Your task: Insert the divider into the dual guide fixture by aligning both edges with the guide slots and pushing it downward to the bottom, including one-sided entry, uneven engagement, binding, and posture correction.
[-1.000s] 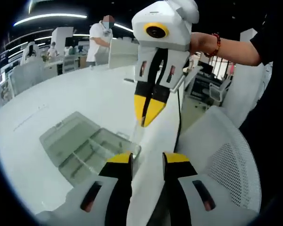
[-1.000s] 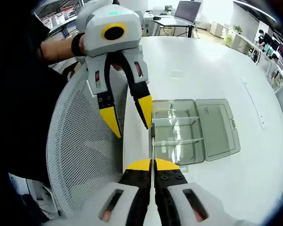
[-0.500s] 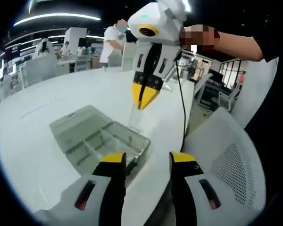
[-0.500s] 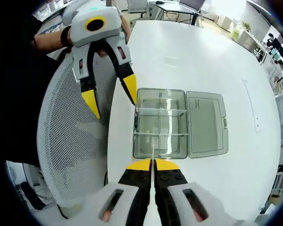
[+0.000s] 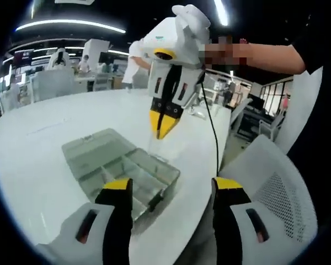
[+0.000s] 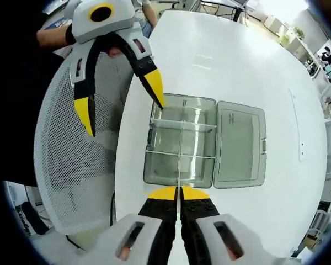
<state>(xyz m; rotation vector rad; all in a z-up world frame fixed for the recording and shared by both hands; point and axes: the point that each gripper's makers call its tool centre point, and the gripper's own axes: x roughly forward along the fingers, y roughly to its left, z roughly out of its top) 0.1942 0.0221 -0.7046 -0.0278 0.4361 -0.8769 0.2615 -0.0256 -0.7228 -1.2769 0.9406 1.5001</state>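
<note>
Starting from the left of the right gripper view, a white mesh chair back (image 6: 71,165) is seen beside the table edge, and above it the left gripper (image 6: 121,96) is held with its yellow-tipped jaws spread wide and nothing between them. One tip is poised at the near corner of the clear plastic compartment box with its hinged lid laid open (image 6: 179,146), probably so that the box can be steadied while the part goes in. Further right, the round white table (image 6: 220,61) carries the box close to its edge. At the bottom, the right gripper (image 6: 178,193) is seen pressed closed on a thin transparent divider strip (image 6: 178,175), whose edge is held above the box and roughly in line with the internal guide walls. It is judged to be not yet seated in the slots, since it appears to hang over the tray rather than within it.

In the left gripper view the height of the held strip is disclosed: the right gripper (image 5: 163,128) is seen well above the box (image 5: 121,165), with the faint divider (image 5: 152,144) hanging from its tips toward the tray. The left gripper's own jaws (image 5: 171,190) are shown wide apart, straddling the box's near corner.
</note>
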